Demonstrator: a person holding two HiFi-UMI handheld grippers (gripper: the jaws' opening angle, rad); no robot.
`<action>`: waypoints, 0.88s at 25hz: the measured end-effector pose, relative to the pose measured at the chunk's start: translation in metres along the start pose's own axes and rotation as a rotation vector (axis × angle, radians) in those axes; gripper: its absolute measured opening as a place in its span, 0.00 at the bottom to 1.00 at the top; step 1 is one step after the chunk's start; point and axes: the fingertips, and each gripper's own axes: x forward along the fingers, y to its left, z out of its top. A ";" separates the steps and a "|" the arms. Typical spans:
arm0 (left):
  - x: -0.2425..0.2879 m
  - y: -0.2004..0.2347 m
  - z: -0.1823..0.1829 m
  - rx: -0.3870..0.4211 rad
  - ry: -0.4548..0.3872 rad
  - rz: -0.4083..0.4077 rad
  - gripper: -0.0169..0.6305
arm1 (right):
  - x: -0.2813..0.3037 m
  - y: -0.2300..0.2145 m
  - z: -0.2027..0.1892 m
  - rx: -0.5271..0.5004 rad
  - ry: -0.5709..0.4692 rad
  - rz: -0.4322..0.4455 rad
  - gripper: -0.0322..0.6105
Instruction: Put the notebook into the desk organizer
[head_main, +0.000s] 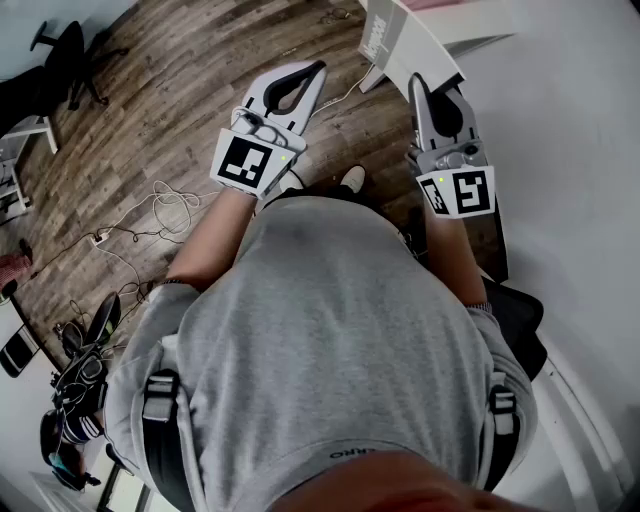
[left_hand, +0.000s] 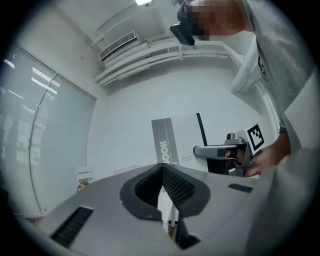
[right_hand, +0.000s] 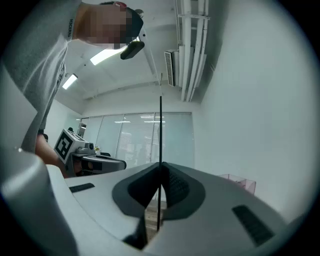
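The left hand-held gripper (left_hand: 162, 170) is seen with jaws closed on nothing; beyond, a notebook (left_hand: 177, 137) is held by the right hand-held gripper (left_hand: 197, 150).

A wood-plank floor (head_main: 150, 110) lies below white walls (left_hand: 130, 100), blinded windows (right_hand: 135, 135) and bright ceiling lights (right_hand: 102, 56).

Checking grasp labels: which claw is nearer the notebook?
Right. The right claw is clamped on the notebook; the left claw is off to its left, apart.

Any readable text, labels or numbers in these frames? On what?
"OOK": vertical, on the grey band of the notebook; the rest is hidden.
Notebook's small print: too small to read.
Print on the shirt: blurred, unreadable.
Marker cubes: square patterns, no letters.
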 end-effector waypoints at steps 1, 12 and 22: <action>0.000 0.001 0.001 -0.002 0.003 0.000 0.05 | 0.000 0.001 0.002 0.000 0.000 0.001 0.07; -0.004 0.002 0.006 -0.016 0.003 0.000 0.05 | -0.001 0.004 0.007 0.013 -0.003 -0.008 0.07; -0.008 0.011 0.008 -0.015 -0.005 0.030 0.06 | -0.001 0.000 0.003 0.000 0.002 -0.003 0.07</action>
